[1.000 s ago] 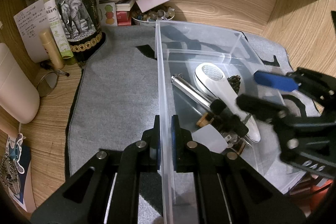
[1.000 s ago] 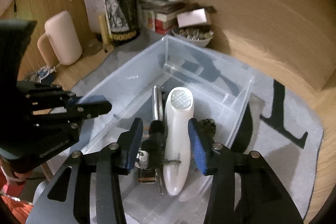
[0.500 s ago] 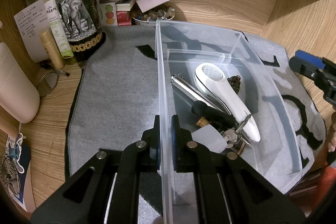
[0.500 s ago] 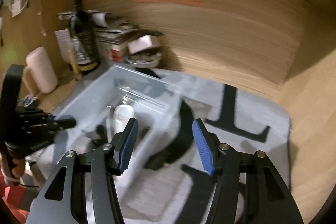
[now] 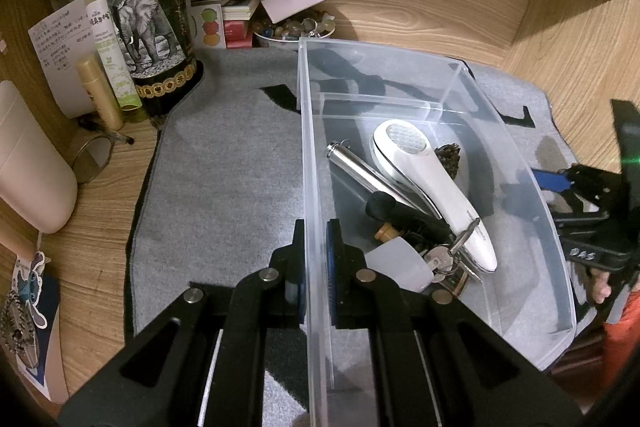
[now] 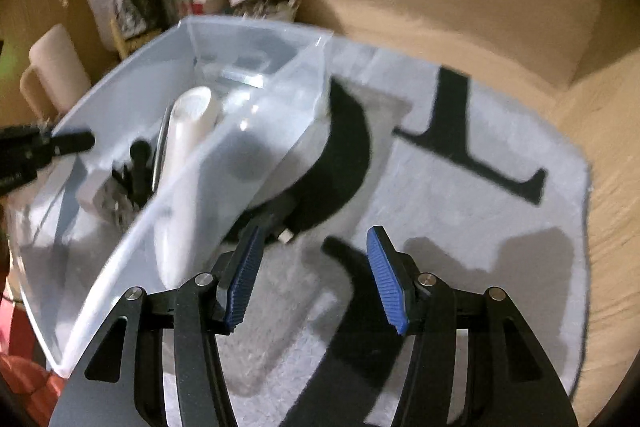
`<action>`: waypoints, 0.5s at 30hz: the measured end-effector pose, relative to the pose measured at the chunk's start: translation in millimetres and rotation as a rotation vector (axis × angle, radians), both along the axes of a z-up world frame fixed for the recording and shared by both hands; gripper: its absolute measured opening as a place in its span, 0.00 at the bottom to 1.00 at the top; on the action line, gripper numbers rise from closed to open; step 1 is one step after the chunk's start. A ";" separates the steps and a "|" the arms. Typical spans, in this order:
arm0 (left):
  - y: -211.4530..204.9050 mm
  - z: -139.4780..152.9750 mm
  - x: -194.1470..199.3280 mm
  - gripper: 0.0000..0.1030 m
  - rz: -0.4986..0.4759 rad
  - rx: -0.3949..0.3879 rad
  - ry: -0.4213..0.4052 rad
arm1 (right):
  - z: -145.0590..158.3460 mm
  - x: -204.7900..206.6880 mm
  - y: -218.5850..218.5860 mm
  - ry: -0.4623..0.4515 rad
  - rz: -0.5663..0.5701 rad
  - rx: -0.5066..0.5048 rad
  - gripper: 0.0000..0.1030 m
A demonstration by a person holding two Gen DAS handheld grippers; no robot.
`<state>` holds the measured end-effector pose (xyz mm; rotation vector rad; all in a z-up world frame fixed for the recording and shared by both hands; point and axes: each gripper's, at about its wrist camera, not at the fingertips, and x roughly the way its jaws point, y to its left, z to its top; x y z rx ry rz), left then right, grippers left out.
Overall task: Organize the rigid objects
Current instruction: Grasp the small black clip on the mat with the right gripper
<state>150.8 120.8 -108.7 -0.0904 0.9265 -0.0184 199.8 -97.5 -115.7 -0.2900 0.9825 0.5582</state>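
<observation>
The left claw (image 5: 314, 267) still pinches the left wall of the bin (image 5: 308, 155); the right claw (image 6: 316, 275), spread and empty, has pulled out of the bin to hover just right of it. The bin sits on a grey mat (image 5: 224, 187) over the wooden surface (image 5: 100, 195), a bottle (image 5: 148, 15) to its left.

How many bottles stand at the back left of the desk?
3: a dark wine bottle with an elephant label, a slim green-and-white bottle just left of it, and a small gold one in front. More may be hidden behind.
</observation>
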 end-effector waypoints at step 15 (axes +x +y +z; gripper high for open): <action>1.0 0.3 -0.5 0.06 0.002 0.002 0.003 | -17.5 0.1 19.4 0.006 0.081 -0.006 0.49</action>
